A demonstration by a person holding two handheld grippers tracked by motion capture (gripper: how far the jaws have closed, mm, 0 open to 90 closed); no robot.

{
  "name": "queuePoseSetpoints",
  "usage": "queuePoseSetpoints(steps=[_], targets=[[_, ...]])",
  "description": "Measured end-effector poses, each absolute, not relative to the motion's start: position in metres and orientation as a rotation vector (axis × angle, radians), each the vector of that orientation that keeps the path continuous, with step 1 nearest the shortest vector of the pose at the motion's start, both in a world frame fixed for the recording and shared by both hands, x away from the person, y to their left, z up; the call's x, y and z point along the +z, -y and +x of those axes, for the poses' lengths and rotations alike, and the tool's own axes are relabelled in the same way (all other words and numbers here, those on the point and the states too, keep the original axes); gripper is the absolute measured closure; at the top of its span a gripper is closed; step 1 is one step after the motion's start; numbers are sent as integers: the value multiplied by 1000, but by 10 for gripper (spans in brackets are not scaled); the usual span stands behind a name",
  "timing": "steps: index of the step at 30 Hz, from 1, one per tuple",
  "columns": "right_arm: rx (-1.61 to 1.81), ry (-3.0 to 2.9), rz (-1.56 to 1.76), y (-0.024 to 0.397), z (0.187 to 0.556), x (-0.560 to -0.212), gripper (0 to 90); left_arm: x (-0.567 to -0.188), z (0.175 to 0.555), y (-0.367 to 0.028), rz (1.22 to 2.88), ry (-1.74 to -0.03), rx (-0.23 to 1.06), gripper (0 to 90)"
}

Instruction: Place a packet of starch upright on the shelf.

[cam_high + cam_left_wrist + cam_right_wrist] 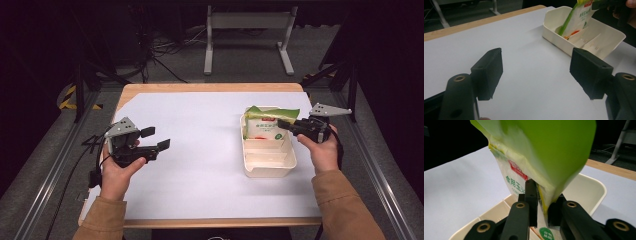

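The green-and-white pouch (265, 125) stands tilted in the far compartment of the cream tray (270, 170), right of centre in the high view. The right gripper (286, 123) is clamped on its edge, likely steadying it upright. The left gripper (156, 138) hovers wide open and empty over the table (200, 125), lower left.

green-white pouch (265, 125), cream tray (270, 167), white tabletop (200, 150)

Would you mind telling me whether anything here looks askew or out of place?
Only the green-and-white pouch: it leans tilted in the far compartment of the cream tray, its top pinched by the right tongs. Nothing is spilled. The left tongs hang open above the table.
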State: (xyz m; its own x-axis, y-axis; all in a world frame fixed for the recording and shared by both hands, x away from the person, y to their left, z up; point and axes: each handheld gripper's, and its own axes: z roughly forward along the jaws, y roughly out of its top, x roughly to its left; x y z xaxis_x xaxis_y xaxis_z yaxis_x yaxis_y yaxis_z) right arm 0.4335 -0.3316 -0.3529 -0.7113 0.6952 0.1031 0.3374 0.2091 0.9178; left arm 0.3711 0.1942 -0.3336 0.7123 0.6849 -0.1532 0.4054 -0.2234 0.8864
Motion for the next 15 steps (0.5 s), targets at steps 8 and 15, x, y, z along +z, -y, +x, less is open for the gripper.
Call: queuePoseSetpoints(steps=[8, 15], targets=[[1533, -2141, 987, 331, 432, -346, 634, -336, 373, -195, 1857, -847, 311, 230], [1494, -2083, 1021, 330, 427, -336, 375, -337, 371, -199, 1852, -843, 314, 229]])
